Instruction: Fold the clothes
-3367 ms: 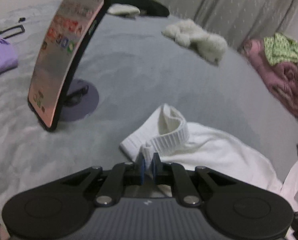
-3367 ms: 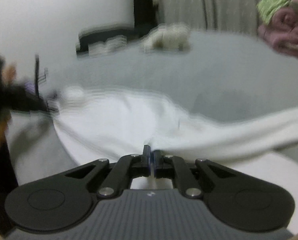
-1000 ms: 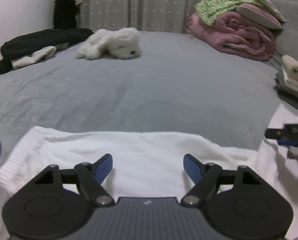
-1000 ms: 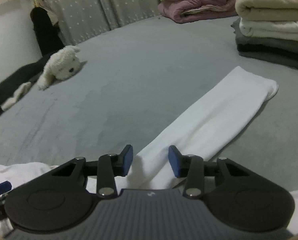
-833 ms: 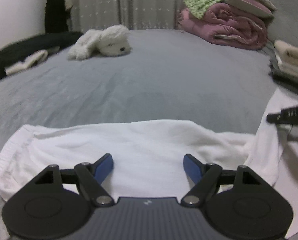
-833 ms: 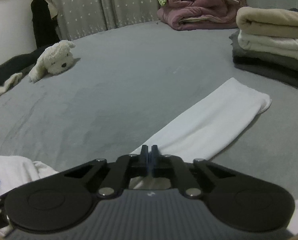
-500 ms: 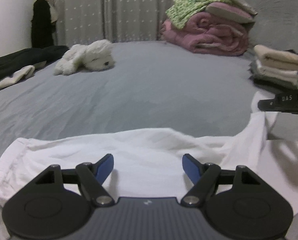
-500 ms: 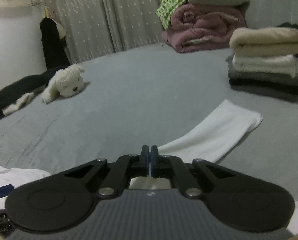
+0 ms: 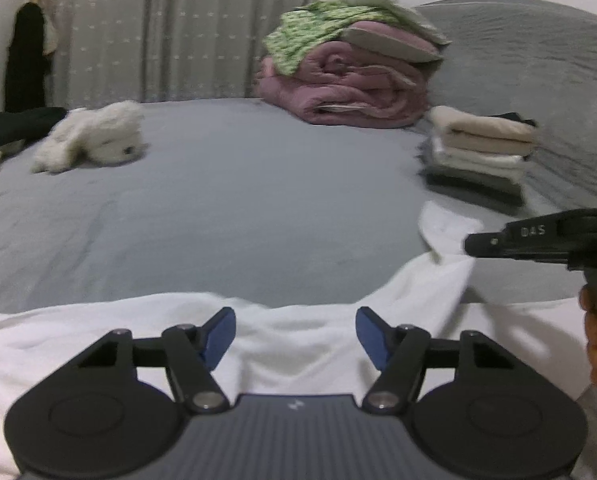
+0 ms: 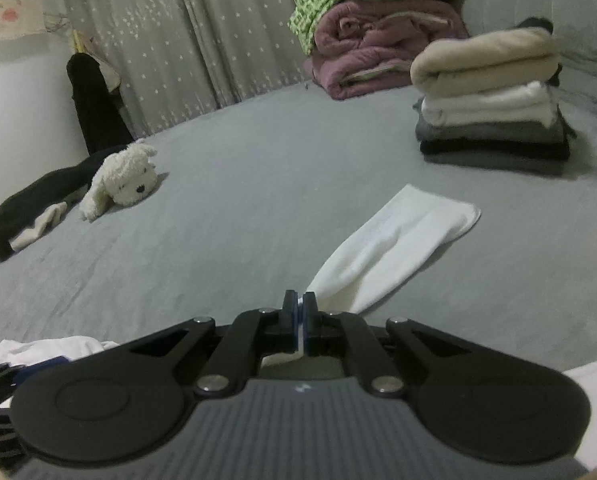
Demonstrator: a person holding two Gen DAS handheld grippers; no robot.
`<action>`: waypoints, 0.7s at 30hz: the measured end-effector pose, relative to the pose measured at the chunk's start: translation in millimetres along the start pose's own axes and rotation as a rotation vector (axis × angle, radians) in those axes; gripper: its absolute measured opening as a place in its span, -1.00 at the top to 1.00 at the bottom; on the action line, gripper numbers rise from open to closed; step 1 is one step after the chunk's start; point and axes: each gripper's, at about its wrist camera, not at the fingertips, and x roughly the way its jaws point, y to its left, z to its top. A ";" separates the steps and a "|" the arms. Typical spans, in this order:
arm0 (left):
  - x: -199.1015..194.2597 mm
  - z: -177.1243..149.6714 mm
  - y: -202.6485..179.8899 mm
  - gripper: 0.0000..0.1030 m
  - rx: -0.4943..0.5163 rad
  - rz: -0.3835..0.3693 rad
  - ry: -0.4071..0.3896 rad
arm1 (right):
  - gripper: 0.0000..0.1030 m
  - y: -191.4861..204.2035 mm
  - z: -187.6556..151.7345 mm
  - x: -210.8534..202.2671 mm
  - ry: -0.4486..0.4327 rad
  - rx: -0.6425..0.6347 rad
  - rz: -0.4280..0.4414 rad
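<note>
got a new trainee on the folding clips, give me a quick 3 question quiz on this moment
1. True or false: the right gripper is pinching the white garment.
2. What tops the folded stack? A) beige item B) black item C) green item
3. Fill in: on the grey bed, the plush dog lies beside a ____ garment.

Key:
1. True; its jaws are shut on the sleeve, while the left gripper has jaws closing with white cloth between, not yet pressed.
2. A
3. black
</note>
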 end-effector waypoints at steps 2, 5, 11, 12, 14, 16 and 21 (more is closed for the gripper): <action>2.6 -0.7 -9.0 -0.25 0.027 -0.044 0.000 | 0.97 -3.1 -0.3 -8.7 -0.008 -0.007 0.009; 7.5 -3.7 -21.5 -0.25 0.070 -0.094 0.017 | 0.97 -7.9 -3.2 -21.7 -0.010 -0.025 0.017; 15.0 -9.1 -39.0 -0.19 0.139 -0.169 0.062 | 1.00 -21.9 -18.5 -37.8 0.065 -0.033 0.010; 15.4 -9.9 -41.3 -0.19 0.148 -0.182 0.067 | 1.00 -24.0 -21.1 -39.2 0.080 -0.035 0.006; 15.6 -12.5 -45.3 -0.19 0.163 -0.205 0.082 | 1.00 -30.6 -26.0 -36.7 0.121 -0.031 -0.004; 16.6 -17.1 -50.3 -0.19 0.178 -0.218 0.102 | 1.00 -37.7 -29.4 -32.6 0.156 -0.017 -0.008; 22.0 -20.0 -57.6 -0.18 0.183 -0.227 0.111 | 0.71 -47.7 -21.9 -30.5 0.132 0.030 -0.024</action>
